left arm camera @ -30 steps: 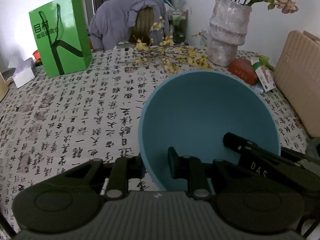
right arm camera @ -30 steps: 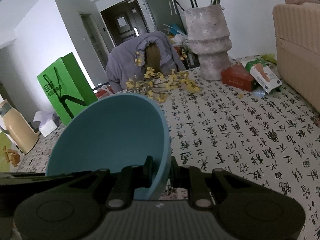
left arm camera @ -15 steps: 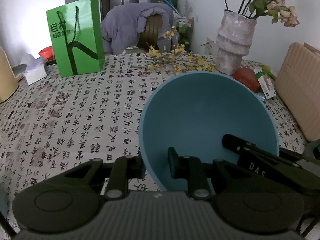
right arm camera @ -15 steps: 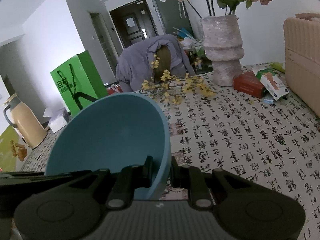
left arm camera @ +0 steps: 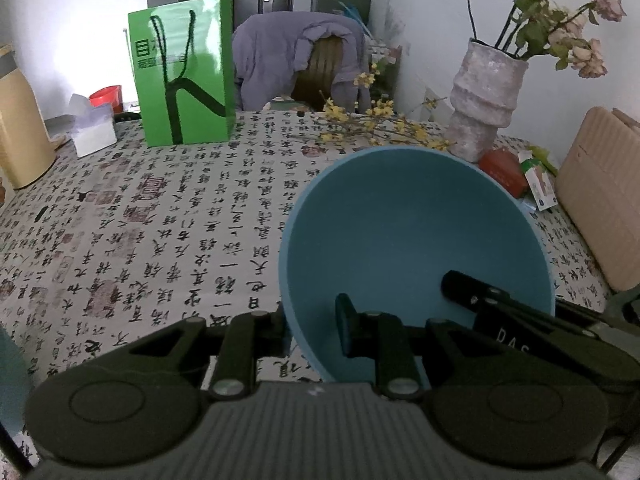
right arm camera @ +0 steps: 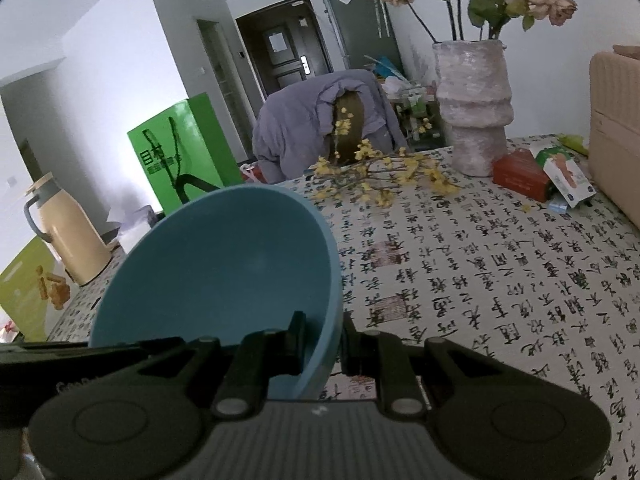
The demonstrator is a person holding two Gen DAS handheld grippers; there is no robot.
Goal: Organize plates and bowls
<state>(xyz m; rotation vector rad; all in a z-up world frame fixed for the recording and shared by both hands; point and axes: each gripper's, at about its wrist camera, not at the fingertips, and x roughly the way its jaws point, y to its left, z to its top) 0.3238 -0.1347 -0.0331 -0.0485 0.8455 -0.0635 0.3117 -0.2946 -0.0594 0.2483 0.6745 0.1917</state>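
A large blue bowl (left arm camera: 416, 248) hangs tilted above the table, held by both grippers at opposite sides of its rim. My left gripper (left arm camera: 316, 328) is shut on the bowl's left wall, one finger inside and one outside. In the right wrist view the same blue bowl (right arm camera: 224, 272) fills the lower left, and my right gripper (right arm camera: 322, 340) is shut on its right wall. The right gripper's fingers (left arm camera: 480, 300) also show inside the bowl in the left wrist view. The bowl is empty.
The table wears a cloth printed with black characters (left arm camera: 180, 240). At the back stand a green paper bag (left arm camera: 184, 72), a stone-look vase with dried flowers (left arm camera: 484, 100), yellow flower sprigs (left arm camera: 380, 128), a red box (left arm camera: 504, 168) and a beige thermos (right arm camera: 68, 228). A beige case (left arm camera: 600, 196) lies at right.
Both grippers have lifted the bowl and carried it back and leftward over the table; the background items have shifted right and look farther away. Grips unchanged.
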